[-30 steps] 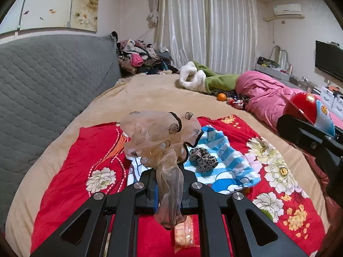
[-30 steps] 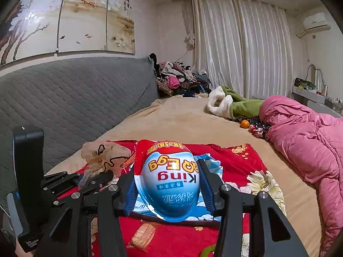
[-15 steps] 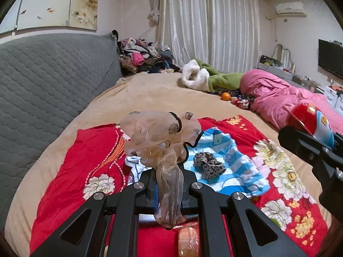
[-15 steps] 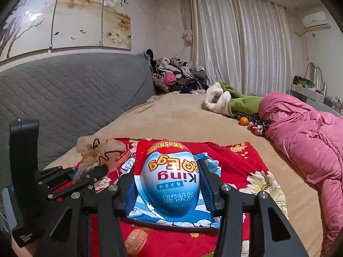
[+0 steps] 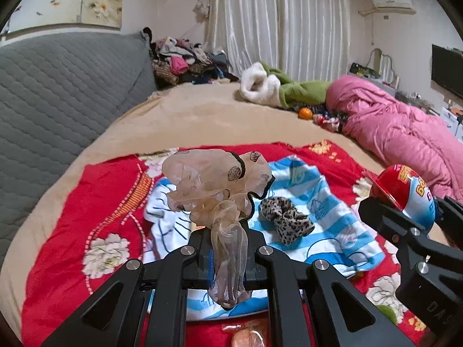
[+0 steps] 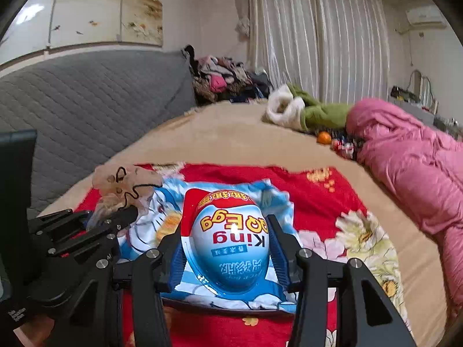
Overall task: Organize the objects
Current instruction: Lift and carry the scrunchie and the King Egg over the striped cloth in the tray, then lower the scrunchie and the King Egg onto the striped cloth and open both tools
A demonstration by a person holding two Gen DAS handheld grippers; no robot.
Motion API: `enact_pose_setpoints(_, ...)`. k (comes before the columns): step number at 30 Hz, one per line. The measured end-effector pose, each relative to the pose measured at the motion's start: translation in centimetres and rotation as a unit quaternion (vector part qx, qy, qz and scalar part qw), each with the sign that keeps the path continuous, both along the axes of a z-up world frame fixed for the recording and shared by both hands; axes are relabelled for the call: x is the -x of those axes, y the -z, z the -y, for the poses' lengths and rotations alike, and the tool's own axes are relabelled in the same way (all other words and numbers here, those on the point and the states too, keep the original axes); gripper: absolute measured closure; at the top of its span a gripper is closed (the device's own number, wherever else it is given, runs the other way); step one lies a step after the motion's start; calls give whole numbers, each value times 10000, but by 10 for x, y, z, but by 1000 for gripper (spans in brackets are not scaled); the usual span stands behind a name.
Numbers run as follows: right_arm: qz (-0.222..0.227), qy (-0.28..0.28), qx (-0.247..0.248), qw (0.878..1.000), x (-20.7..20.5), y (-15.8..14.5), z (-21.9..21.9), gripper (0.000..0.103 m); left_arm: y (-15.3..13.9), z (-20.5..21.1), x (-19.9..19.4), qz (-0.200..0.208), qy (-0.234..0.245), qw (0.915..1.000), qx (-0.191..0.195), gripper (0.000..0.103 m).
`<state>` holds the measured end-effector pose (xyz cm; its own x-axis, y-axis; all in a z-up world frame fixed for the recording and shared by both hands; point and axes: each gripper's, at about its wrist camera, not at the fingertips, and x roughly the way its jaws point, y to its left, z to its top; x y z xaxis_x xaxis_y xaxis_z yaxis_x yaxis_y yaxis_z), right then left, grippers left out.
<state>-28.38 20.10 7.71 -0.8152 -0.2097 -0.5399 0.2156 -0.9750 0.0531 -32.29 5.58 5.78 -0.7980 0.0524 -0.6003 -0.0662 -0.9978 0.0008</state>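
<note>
Here, in the left wrist view, the left gripper (image 5: 228, 248) had its fingers pinched shut on a sheer beige scrunchie (image 5: 217, 182), held aloft above a blue striped cloth (image 5: 318, 217) spread on the red floral blanket (image 5: 101, 208). A leopard-print scrunchie (image 5: 285, 222) lay on that cloth, just right of the fingers. Compared with a second earlier, the bed scene sat lower and farther right in frame, and the right gripper at the right edge showed more of its egg. A wrapped snack (image 5: 249, 335) peeked out at the bottom edge.

In the right wrist view, the right gripper (image 6: 228, 248) clasped the King egg toy (image 6: 228, 243) between blue-padded fingers (image 6: 279, 248), lettering upside down, over the striped cloth (image 6: 150, 231). The left gripper (image 6: 115, 217) with its beige scrunchie (image 6: 124, 182) stood just to the left, nearer the egg than a second before. A pink quilt (image 6: 405, 156) lay well apart on the bed (image 6: 231, 138).
</note>
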Motion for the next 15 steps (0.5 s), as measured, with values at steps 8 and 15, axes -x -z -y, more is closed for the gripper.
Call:
enact_pose_setpoints(8, 397, 121, -33, 9991, 28, 45, -8, 53, 37, -11, 25, 273, 84, 9996, 31, 91)
enact_pose_setpoints(15, 586, 125, -116, 9981, 41, 69, -9, 53, 60, -24, 38, 450, 179, 9987, 169, 91)
